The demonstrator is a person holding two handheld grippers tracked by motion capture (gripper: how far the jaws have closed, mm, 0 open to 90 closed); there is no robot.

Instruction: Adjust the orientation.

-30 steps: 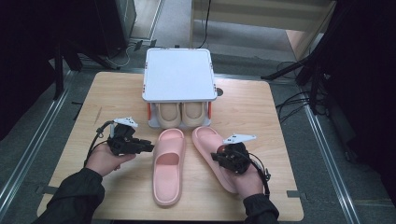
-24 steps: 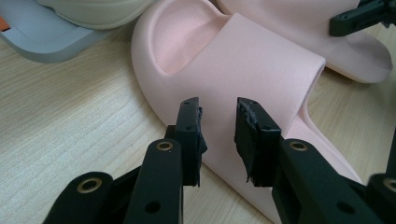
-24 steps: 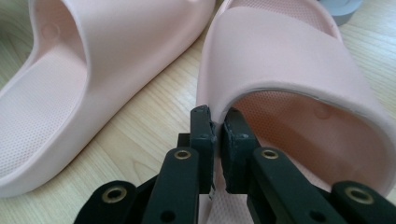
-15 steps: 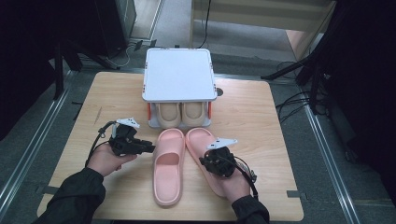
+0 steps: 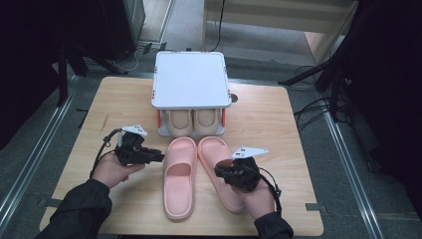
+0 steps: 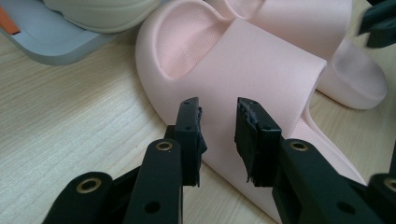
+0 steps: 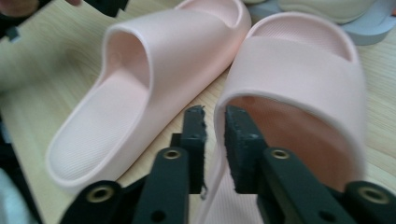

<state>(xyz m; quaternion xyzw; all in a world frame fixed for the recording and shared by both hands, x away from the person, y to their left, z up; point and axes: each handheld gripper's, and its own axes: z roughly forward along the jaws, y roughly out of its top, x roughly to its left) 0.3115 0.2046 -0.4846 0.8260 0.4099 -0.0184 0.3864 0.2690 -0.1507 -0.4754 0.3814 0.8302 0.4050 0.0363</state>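
Pale wooden table (image 5: 259, 114) on grey floor, dark stands and cables all around, metal rails (image 5: 30, 149) along both sides. Right gripper (image 5: 225, 172) over right pink slipper (image 5: 219, 169), jaws nearly closed, pinching inner edge of that slipper's strap, seen close in the right gripper view (image 7: 215, 122). Left gripper (image 5: 159, 156) just beside left pink slipper (image 5: 178, 177), jaws a narrow gap apart, holding nothing, tips pointed at the strap's outer side in the left gripper view (image 6: 218, 128). 2 slippers side by side, touching along toes, mid-table near the person's edge. Beyond them, white-topped shoe rack (image 5: 189, 78) with orange posts, 2 cream shoes (image 5: 193, 121) tucked underneath. Dark sleeves (image 5: 79, 209) entering from bottom edge.
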